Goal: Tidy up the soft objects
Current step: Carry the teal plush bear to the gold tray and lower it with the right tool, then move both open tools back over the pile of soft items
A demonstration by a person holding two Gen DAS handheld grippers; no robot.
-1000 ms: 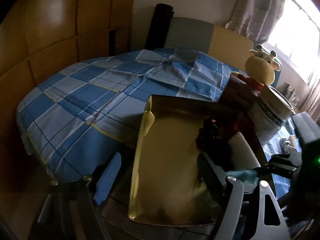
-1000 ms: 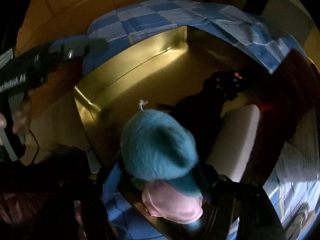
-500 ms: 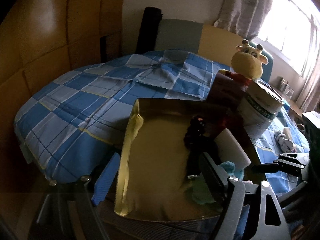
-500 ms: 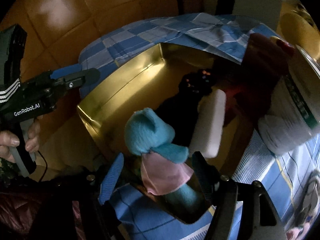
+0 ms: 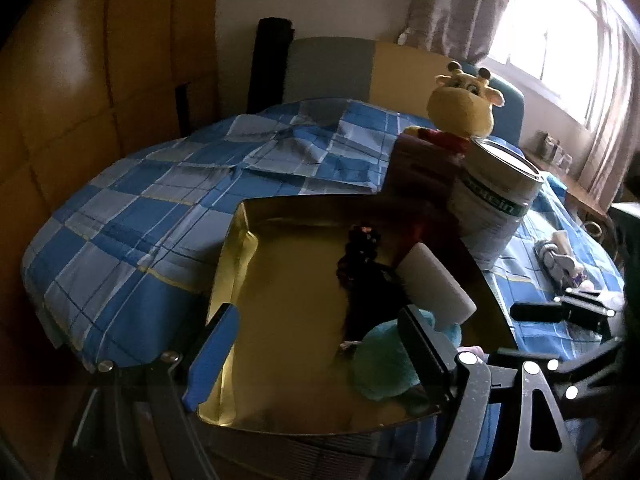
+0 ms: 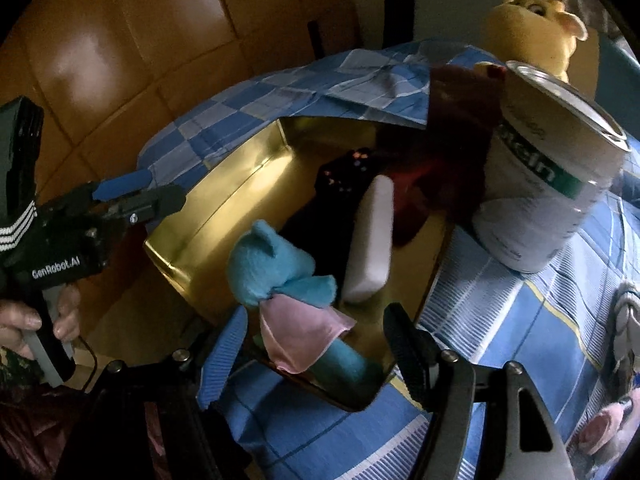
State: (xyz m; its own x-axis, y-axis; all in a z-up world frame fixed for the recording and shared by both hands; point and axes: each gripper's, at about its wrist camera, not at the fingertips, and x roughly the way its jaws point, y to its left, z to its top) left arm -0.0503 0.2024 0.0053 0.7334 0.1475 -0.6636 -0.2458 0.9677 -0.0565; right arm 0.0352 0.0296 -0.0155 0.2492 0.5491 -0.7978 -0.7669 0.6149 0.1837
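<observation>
A gold tray [image 5: 280,360] lies on the blue checked bed. In it are a teal plush toy [image 6: 272,264] with a pink cloth, a white sponge block [image 6: 370,240], a dark soft item [image 6: 340,176] and a dark red item [image 6: 416,184]. The toy also shows in the left wrist view [image 5: 384,360]. My right gripper [image 6: 316,354] is open and empty, just behind the toy at the tray's near edge. My left gripper [image 5: 320,356] is open and empty at the tray's near left side; it also shows in the right wrist view [image 6: 140,192].
A large white tin can [image 6: 548,184] stands right of the tray, with a yellow giraffe plush [image 5: 464,108] behind it. Small soft toys [image 5: 560,260] lie on the bed at the right. A padded wooden wall [image 5: 80,80] runs along the left.
My right gripper has let go of the teal plush toy in the tray and drawn back, its jaws now open. The left gripper has pulled back slightly.
</observation>
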